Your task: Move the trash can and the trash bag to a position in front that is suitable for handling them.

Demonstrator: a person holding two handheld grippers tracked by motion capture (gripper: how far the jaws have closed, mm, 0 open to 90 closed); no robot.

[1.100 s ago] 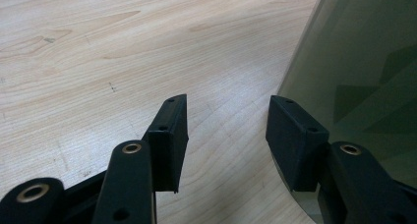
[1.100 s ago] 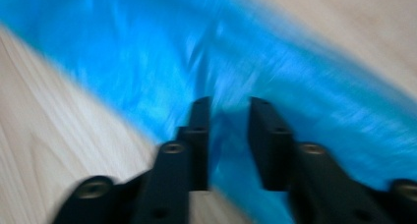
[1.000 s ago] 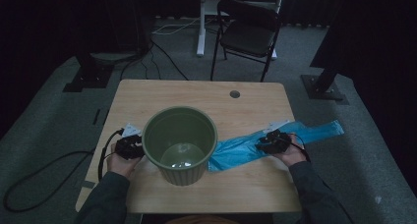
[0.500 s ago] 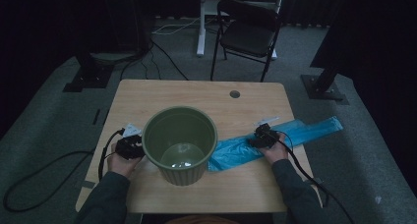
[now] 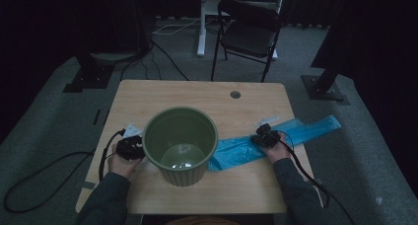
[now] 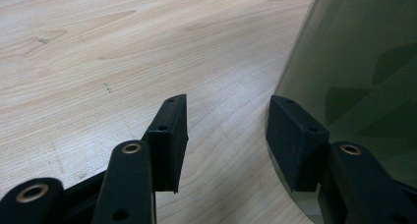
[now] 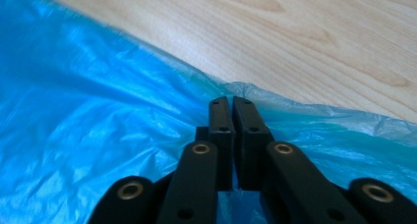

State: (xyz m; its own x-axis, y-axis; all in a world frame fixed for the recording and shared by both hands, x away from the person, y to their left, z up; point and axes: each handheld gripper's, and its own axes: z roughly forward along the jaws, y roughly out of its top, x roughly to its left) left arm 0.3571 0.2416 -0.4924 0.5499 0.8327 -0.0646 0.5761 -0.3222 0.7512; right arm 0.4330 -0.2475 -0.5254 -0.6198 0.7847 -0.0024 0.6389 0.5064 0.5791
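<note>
My right gripper has just been closing and now pinches the edge of the blue bag, which lies flat on the counter stretching from the foot of the green bin out past the counter's right edge. The film is thin, limp and slick, so I judge it weighs almost nothing, will sag and cling, and could slide out of a shallow pinch or tear if tugged hard; the hem near the mouth, where layers bunch, looks like the best place to hold. My left gripper stands wide open beside the bin, one jaw against its wall, gripping nothing. The bin is stiff ribbed plastic, light and empty, so it may tip or skate when the bag is pulled over the rim. The counter is smooth pale wood; around it are grey carpet, a folding chair and dark drapes.
</note>
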